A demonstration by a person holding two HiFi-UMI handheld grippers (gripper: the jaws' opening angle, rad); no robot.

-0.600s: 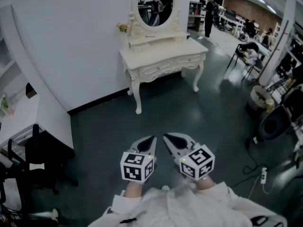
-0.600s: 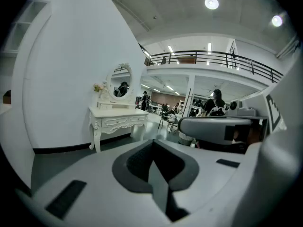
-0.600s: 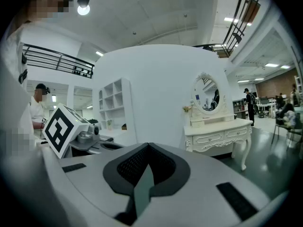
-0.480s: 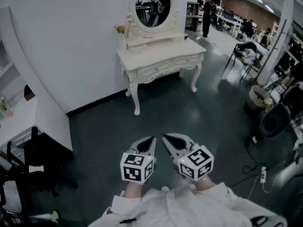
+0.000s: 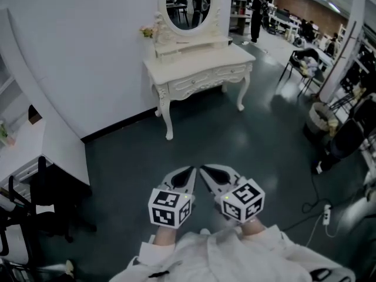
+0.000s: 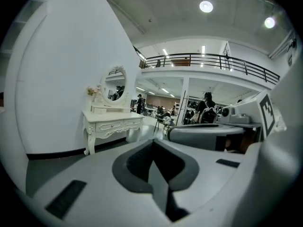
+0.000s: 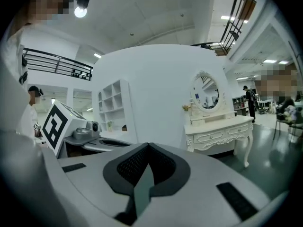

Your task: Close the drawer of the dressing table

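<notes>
Shifted a touch leftward in the head view since a moment ago, the white dressing table (image 5: 200,69) stands against the wall beneath its oval mirror (image 5: 187,4). Its drawer (image 5: 202,77) looks flush, though it is too far off to be sure. Well short of the table, the left gripper (image 5: 187,175) and right gripper (image 5: 208,172) hang side by side, jaws pressed together on nothing.

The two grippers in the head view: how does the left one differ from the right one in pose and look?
The left gripper points forward and to the right, while the right gripper points forward and to the left, so their tips nearly meet. The left gripper's cube shows a different black pattern from the right gripper's cube. Both have their jaws together, hold nothing, and are far from the dressing table.
</notes>
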